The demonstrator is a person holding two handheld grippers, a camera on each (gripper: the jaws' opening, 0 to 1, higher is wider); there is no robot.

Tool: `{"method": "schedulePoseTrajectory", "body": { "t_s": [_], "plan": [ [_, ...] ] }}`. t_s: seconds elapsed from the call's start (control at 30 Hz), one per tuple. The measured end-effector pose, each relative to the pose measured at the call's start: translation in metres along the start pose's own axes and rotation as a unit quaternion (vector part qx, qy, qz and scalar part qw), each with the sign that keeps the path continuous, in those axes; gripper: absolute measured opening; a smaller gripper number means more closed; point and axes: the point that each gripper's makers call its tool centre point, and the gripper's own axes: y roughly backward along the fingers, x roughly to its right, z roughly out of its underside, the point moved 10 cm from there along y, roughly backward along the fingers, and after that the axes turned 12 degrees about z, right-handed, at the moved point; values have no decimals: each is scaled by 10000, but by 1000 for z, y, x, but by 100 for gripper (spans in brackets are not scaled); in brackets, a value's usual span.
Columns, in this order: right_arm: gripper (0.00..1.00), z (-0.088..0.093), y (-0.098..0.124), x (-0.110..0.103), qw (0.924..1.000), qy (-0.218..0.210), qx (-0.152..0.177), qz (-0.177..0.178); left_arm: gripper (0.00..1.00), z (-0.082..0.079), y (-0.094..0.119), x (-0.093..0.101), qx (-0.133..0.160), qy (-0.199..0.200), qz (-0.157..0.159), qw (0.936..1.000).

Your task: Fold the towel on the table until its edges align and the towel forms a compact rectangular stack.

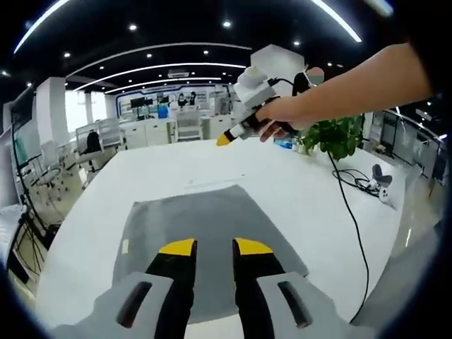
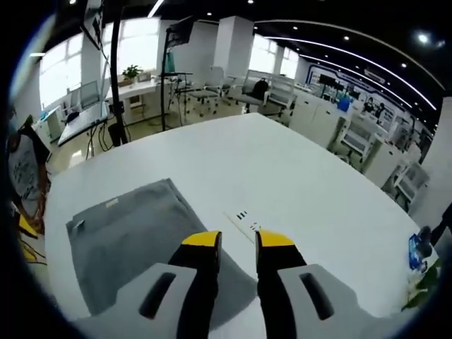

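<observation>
A grey towel (image 1: 205,240) is lying flat on the white table (image 1: 296,191). The left gripper (image 1: 214,246) and right gripper (image 2: 237,239) are hovering above it, both released, jaws parted and gripping nothing.

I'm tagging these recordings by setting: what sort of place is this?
Probably an open-plan office or lab: a large white table holding a grey towel, office chairs and desks behind, ceiling strip lights, and a potted plant.
</observation>
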Motion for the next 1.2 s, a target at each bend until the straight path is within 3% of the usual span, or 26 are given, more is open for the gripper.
{"method": "schedulePoseTrajectory", "body": {
  "t_s": [0.17, 0.7, 0.97, 1.2],
  "plan": [
    [19, 2, 3, 10, 9997, -241, -89, -19, 25, -5, -6, 11, 59, -105, 124, 9999],
    [23, 18, 42, 25, 9994, -318, -133, 5, 30, -21, -15, 44, 9, -570, 676, 9961],
    [25, 40, 35, 30, 9993, -284, -240, -29, 31, -13, -23, 64, -153, -747, 855, 9934],
    [25, 52, 24, 29, 9991, -282, -282, -120, 32, -3, -32, 77, -278, -674, 979, 9925]
  ]
}}
